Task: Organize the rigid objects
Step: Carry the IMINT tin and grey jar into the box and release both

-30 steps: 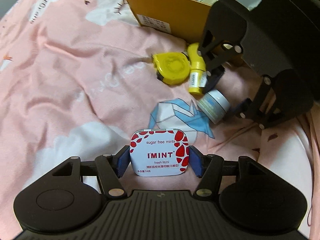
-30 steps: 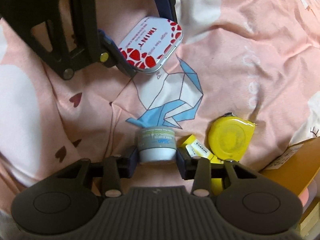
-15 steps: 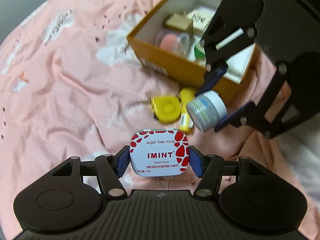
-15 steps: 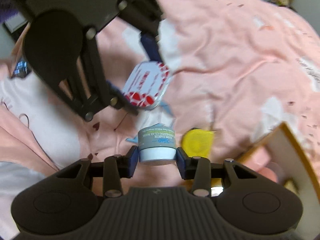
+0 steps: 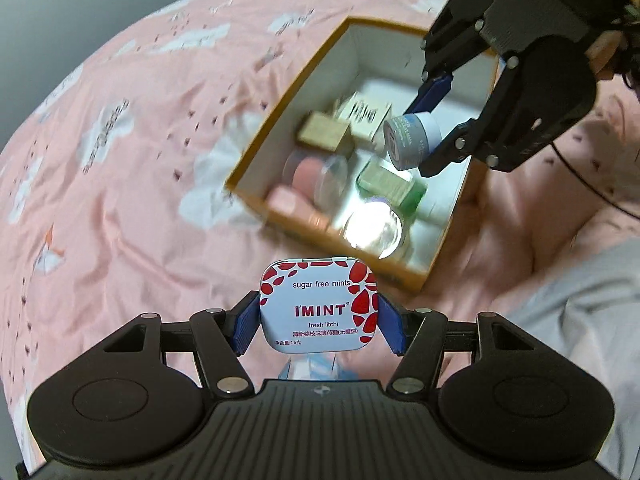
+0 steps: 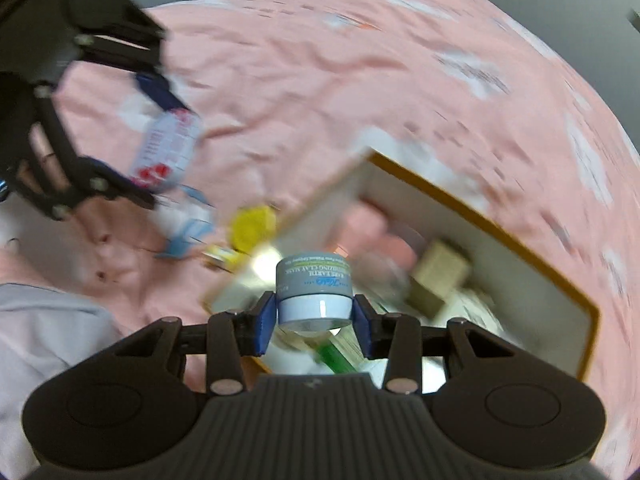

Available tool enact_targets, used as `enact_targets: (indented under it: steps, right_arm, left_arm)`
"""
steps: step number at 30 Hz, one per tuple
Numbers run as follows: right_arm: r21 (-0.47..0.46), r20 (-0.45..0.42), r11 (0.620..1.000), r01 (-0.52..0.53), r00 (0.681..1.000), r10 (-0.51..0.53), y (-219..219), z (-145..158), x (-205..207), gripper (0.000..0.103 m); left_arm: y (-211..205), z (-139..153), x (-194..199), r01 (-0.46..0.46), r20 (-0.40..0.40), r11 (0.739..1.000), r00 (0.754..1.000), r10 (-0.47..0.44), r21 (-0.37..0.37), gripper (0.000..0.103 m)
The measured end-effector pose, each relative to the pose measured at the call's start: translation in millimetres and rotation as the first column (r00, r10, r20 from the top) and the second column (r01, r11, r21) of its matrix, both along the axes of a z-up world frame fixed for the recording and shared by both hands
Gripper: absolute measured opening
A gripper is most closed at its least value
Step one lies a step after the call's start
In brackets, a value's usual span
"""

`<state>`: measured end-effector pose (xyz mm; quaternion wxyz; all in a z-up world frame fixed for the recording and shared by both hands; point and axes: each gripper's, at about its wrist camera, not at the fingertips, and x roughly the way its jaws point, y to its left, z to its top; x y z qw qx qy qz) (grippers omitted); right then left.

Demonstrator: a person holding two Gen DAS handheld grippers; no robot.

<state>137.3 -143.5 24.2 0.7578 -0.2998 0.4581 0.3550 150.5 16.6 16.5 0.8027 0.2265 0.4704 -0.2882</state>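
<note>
My left gripper [image 5: 318, 326] is shut on a white and red mint tin [image 5: 319, 305] and holds it in the air just short of the near rim of an open orange cardboard box [image 5: 288, 92]. My right gripper [image 6: 315, 320] is shut on a small grey and white cream jar [image 6: 313, 295] and holds it over the box [image 6: 496, 228]. In the left wrist view the right gripper [image 5: 430, 120] with the jar [image 5: 412, 142] hangs above the box's right side. In the right wrist view the left gripper with the tin [image 6: 166, 152] is at the left.
The box holds several items: a tan block [image 5: 326, 134], a white carton [image 5: 364, 114], a green and white box [image 5: 390, 184], a clear round container [image 5: 374, 230]. A yellow tape measure [image 6: 254, 226] lies on the pink bedsheet [image 5: 120, 184] beside the box.
Both grippers have risen from the sheet with their objects and moved toward the box. The right gripper with the jar now hangs over the box's inside.
</note>
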Motion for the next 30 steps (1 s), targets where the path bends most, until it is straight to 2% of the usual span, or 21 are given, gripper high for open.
enact_targets:
  steps: [3, 8, 13, 17, 23, 30]
  right_arm:
    - [-0.004, -0.006, 0.997, 0.071, 0.997, -0.071, -20.6, -4.0, 11.1, 0.041]
    - [-0.047, -0.003, 0.987, 0.157, 0.988, -0.157, -50.3, -12.1, 30.0, 0.041]
    - [-0.097, -0.039, 0.975, 0.198, 0.979, -0.202, -69.2, -27.5, 46.8, 0.041]
    - [-0.136, -0.068, 0.974, 0.181, 0.979, -0.192, -70.7, -44.9, 57.5, 0.041]
    - [-0.210, -0.106, 0.967, 0.141, 0.981, -0.166, -73.1, -65.1, 71.5, 0.041]
    - [-0.301, -0.125, 0.950, 0.084, 0.984, -0.127, -77.0, -84.7, 81.5, 0.041]
  left_arm:
    - [-16.1, 2.8, 10.9, 0.017, 0.019, 0.999, 1.000, -0.016, -0.037, 0.071]
    - [-46.9, -5.9, 32.4, 0.043, 0.018, 0.989, 0.999, -0.041, -0.142, 0.071]
    - [-81.1, -31.2, 59.0, 0.070, -0.038, 0.976, 0.996, -0.079, -0.205, 0.071]
    - [-101.8, -56.3, 81.9, 0.040, -0.117, 0.968, 0.991, -0.071, -0.249, 0.071]
    - [-121.0, -89.3, 104.6, 0.001, -0.203, 0.963, 0.978, -0.057, -0.268, 0.071]
    - [-141.5, -108.1, 115.3, 0.034, -0.215, 0.961, 0.972, -0.096, -0.273, 0.071]
